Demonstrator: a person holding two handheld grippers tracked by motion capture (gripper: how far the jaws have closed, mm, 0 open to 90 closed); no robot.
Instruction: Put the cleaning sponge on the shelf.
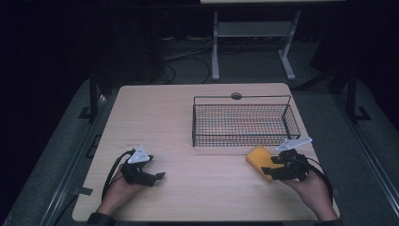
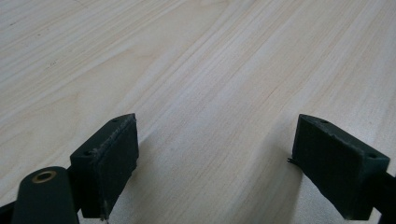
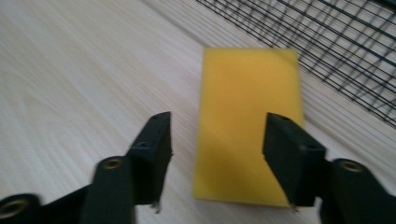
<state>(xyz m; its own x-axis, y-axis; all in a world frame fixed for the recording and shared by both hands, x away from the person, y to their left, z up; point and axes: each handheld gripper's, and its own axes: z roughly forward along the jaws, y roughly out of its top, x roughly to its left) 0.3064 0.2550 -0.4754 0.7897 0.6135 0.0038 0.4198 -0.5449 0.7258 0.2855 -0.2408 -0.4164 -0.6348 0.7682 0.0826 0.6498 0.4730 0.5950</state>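
Right hand-held gripper (image 1: 273, 165) near the table's (image 1: 188, 122) right edge, toward the near right corner, jaws spread apart, nothing clamped. Right gripper view: pads (image 3: 156, 144) apart over the near end of a yellow sponge (image 3: 250, 116), one pad over bare wood just off the sponge's long side, the other above the sponge near its opposite long side. Contact between pads and sponge: cannot tell, no squeeze visible. Sponge flat on the table, rectangular, long axis pointing away from the jaws toward the wire basket (image 3: 336, 42).

High view: sponge (image 1: 259, 159) just beside the near right corner of the black wire basket (image 1: 244, 123), outside it, angled slightly. Touching the basket or not: cannot tell. Basket on the right half of the table, toward the far edge, sitting square to the edges. Grey three-cornered plate on top of the right hand-held gripper, cable trailing back past the wrist.

Left hand-held gripper (image 1: 157, 176) near the near left corner, well apart from sponge and basket, held low over the table. Left gripper view: pads (image 2: 112, 158) wide apart, bare wood grain between them, nothing gripped. Cable looping back along the left hand (image 1: 117, 188). Right hand (image 1: 313, 190) coming in from the near edge.
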